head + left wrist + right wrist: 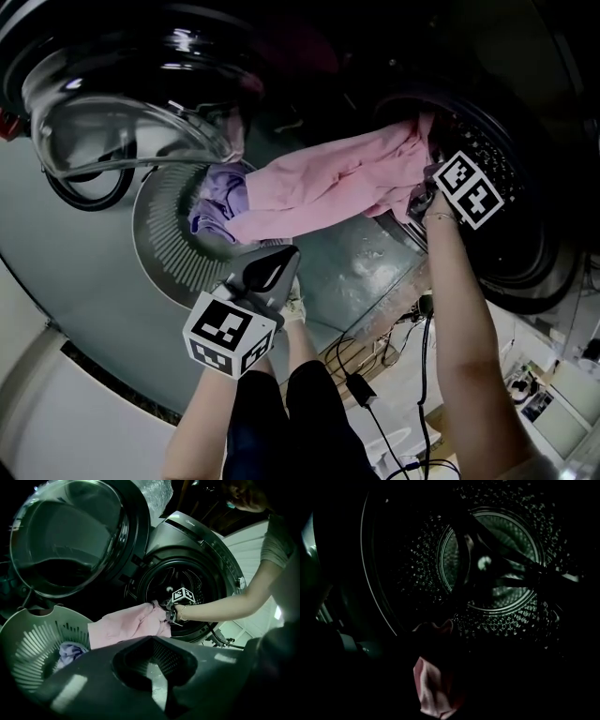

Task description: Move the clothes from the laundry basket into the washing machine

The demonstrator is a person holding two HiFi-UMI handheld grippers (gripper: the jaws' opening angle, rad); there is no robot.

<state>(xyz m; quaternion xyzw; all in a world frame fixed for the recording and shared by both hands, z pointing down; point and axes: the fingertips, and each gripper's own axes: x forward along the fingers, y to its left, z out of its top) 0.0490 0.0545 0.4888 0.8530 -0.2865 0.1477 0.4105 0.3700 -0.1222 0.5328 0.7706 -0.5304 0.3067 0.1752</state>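
A pink garment [319, 187] stretches from the grey laundry basket [164, 234] to the washing machine's drum opening [506, 150]. My right gripper [422, 192] is shut on its far end, right at the drum mouth. In the right gripper view a fold of the pink garment [431, 691] hangs in front of the dark perforated drum [497, 559]. A lavender cloth [223, 197] lies in the basket under the pink one. My left gripper [281, 258] hovers just in front of the basket, jaws together and holding nothing.
The round glass door [122, 103] stands open at the upper left, above the basket. Black cables [375, 394] run over the pale floor below the machine. The person's dark legs [281, 422] fill the bottom middle.
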